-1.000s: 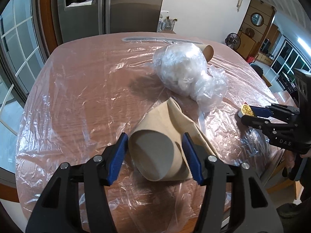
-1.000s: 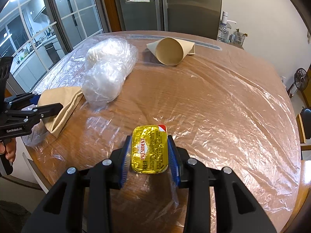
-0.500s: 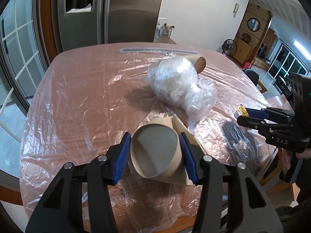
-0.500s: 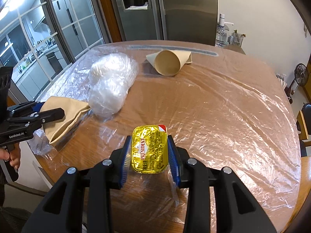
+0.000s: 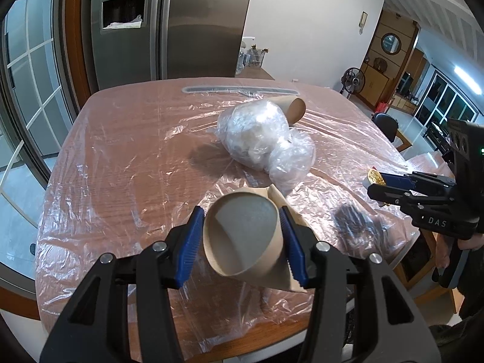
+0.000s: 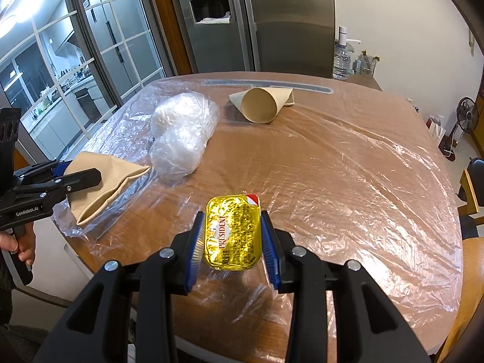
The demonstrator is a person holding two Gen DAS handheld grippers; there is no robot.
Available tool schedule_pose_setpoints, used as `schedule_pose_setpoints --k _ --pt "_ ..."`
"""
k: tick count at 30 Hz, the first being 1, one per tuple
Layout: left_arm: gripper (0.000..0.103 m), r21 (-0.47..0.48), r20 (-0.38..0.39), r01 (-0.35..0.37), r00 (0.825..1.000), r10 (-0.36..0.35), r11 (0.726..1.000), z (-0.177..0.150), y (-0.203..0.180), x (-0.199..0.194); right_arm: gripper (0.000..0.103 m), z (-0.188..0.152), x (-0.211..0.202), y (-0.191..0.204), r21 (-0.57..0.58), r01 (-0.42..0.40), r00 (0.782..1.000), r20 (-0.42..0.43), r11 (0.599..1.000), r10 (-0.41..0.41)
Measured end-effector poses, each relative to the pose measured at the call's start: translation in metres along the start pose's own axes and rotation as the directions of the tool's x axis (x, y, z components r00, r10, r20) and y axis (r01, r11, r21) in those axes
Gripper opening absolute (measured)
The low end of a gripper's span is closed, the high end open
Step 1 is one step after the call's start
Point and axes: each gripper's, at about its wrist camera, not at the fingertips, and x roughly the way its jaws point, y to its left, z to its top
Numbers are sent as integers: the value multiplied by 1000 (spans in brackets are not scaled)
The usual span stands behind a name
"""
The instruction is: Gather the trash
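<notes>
Left gripper [image 5: 240, 242] has just been closing and is clamped on a paper cone [image 5: 245, 239], held above the surface [image 5: 121, 151]. Right gripper [image 6: 232, 239] is closed tight on a gold butter packet [image 6: 233, 233]. Ahead of both lie a plastic bag [image 5: 260, 136] and a second cone [image 6: 260, 104].

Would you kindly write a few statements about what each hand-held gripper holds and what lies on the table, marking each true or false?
1. The right hand-held gripper is shut on a gold foil butter packet. True.
2. The left hand-held gripper is empty. False: it grips a brown paper cone.
3. A second paper cone lies on the table. True.
4. The clear plastic bag bundle is held up in the air. False: it rests on the table.
</notes>
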Motion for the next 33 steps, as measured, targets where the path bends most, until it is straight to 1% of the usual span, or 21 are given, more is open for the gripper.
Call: schedule_pose_setpoints --k 7,15,24,33 --pt "51 18 17 9 1000 -9 1000 -3 -11 -15 35 -3 -13 3 -5 -12 1000 17 1000 12" --pt "51 27 11 30 999 -30 999 -14 -23 -26 35 -14 -29 6 -4 -38 999 21 999 38" --pt "51 63 -12 54 998 -54 997 -37 -42 -33 35 -38 -46 9 -6 -79 997 -1 997 79" --pt "51 95 -27 85 996 -82 992 -60 -63 -46 35 -65 -61 23 -45 -130 991 -42 990 128"
